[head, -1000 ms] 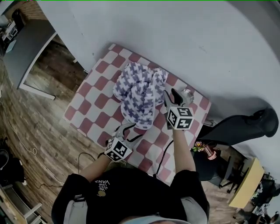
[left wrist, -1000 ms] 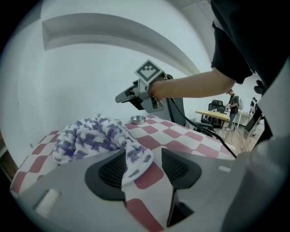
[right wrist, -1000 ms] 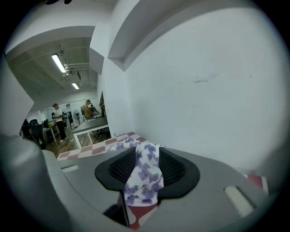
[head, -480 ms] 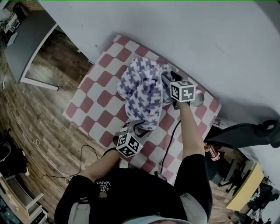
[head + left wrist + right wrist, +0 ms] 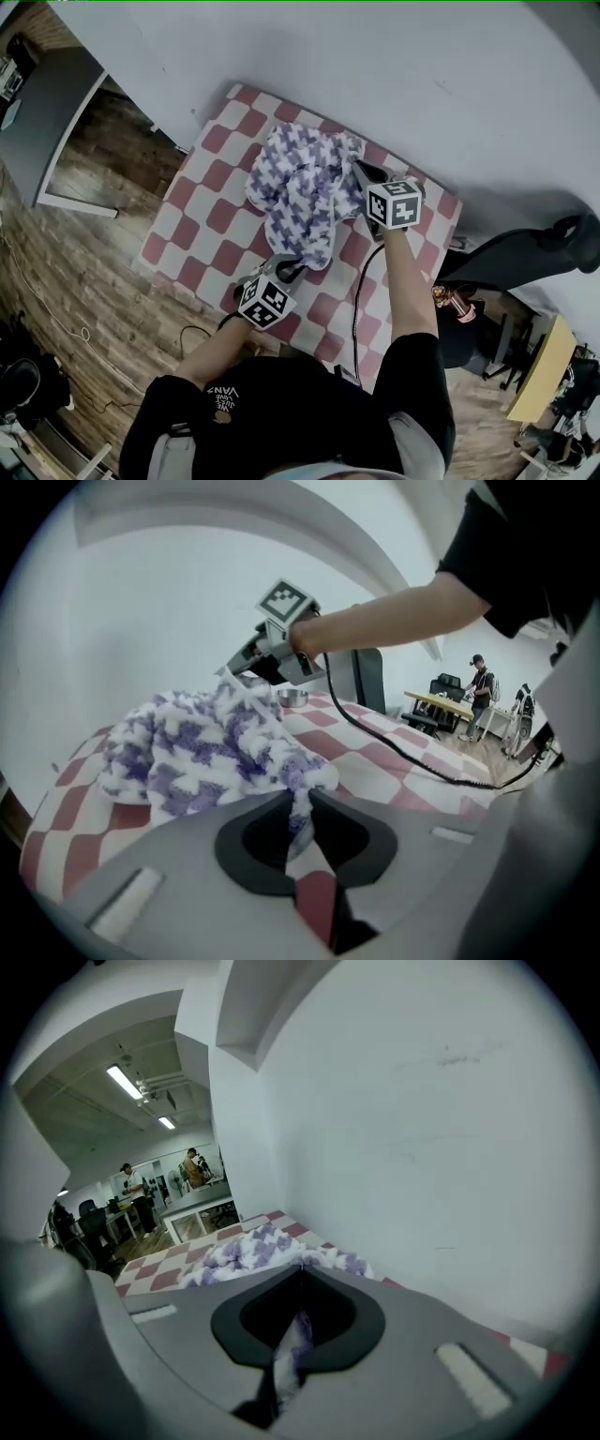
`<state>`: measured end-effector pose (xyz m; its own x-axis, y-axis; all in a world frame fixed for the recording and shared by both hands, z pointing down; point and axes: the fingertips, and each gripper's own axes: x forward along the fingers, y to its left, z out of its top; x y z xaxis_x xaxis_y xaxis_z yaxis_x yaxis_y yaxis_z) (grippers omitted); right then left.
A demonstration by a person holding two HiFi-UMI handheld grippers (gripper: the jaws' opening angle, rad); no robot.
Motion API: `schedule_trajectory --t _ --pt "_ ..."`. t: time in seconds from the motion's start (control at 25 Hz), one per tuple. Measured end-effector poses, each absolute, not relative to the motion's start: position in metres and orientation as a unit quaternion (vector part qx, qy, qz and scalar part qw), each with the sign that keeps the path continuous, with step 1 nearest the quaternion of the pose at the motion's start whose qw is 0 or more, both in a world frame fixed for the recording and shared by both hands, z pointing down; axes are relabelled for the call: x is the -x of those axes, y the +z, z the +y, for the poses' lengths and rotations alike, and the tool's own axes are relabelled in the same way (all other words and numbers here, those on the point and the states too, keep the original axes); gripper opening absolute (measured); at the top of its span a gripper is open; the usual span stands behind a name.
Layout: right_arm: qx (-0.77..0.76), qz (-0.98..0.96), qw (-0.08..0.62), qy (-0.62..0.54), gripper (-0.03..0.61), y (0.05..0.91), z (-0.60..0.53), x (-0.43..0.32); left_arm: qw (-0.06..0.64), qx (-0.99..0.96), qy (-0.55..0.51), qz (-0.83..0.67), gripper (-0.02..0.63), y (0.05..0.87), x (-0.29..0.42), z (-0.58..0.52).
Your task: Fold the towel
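While the left tool (image 5: 287, 272) is closing its jaws on a fold at the near edge of the towel (image 5: 302, 187), the right tool (image 5: 360, 172) is pressed together on the cloth's far right edge. A thin strip of purple-and-white pile is pinched between its jaws and trails back towards its camera. From the head view, the towel lies in a crumpled heap on the far half of the red-and-white checked table (image 5: 202, 234), close to the white wall (image 5: 422, 84). How many layers it makes and where its corners lie cannot be made out among the bunched folds. The marker cube (image 5: 395, 203) on each tool covers most of that tool from above, so the grips themselves show only in the left gripper view and the right gripper view. In the left gripper view the towel's bulk rises ahead of the jaws and hides the table beyond it. The right tool reaches in there on a bare forearm (image 5: 394, 621), with a black cable (image 5: 403, 757) trailing across the checks below and a small metal bowl (image 5: 292, 697) showing just beneath the tool. The person's torso, in black, cuts off part of the table's near edge in the head view. Wooden floor (image 5: 84, 253) shows to the left of the table. Distant figures at desks in both gripper views are too small to describe.
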<state>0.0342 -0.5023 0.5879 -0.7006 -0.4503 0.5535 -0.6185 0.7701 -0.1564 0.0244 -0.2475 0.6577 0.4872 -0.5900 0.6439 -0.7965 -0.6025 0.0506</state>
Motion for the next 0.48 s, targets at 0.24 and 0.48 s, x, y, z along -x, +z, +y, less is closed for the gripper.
schedule_trajectory --t 0.24,0.48 --pt "-0.354 -0.900 0.194 0.161 0.009 0.542 -0.451 -0.076 0.143 -0.852 0.224 -0.450 0.037 0.599 0.021 -0.218" --pt "-0.421 -0.878 0.143 0.180 0.009 0.517 -0.368 -0.122 0.106 -0.853 0.154 -0.488 0.037 0.542 0.066 -0.183"
